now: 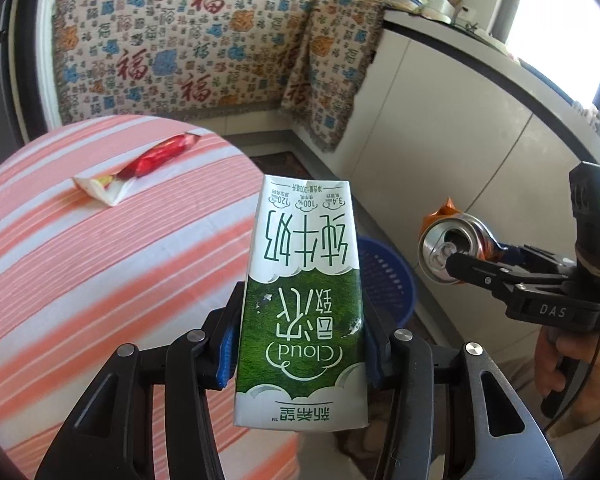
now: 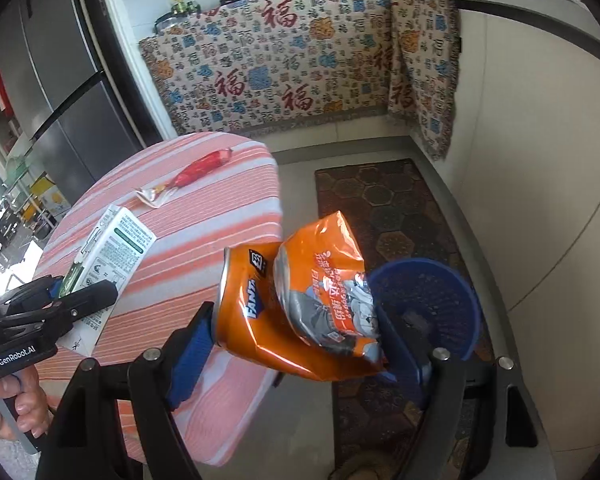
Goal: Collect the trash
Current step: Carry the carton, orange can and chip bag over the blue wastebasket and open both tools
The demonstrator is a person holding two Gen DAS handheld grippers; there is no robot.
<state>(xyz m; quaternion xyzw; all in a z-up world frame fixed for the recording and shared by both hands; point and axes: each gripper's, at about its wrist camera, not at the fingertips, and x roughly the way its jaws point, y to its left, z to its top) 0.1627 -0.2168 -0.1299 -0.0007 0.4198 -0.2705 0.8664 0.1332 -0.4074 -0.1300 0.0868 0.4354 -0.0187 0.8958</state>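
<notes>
My left gripper (image 1: 300, 340) is shut on a green and white milk carton (image 1: 304, 280), held upside down between its blue pads beside the table's edge. My right gripper (image 2: 300, 344) is shut on a crushed orange soda can (image 2: 260, 312). In the left wrist view the right gripper (image 1: 476, 260) and the can (image 1: 448, 248) hang to the right. The right wrist view shows the left gripper (image 2: 80, 292) with the carton (image 2: 112, 252) at the left. A blue mesh basket (image 2: 432, 304) stands on the floor below both, partly hidden by the carton (image 1: 384, 280). A red wrapper (image 1: 152, 158) lies on the striped table (image 1: 80, 260).
The round table (image 2: 188, 264) has an orange and white striped cloth. A dark patterned rug (image 2: 400, 200) lies under the basket. White cabinets (image 1: 440, 120) run along the right. A patterned cloth (image 1: 180, 60) hangs over the back counter with pots on top. A grey fridge (image 2: 60, 100) stands at the left.
</notes>
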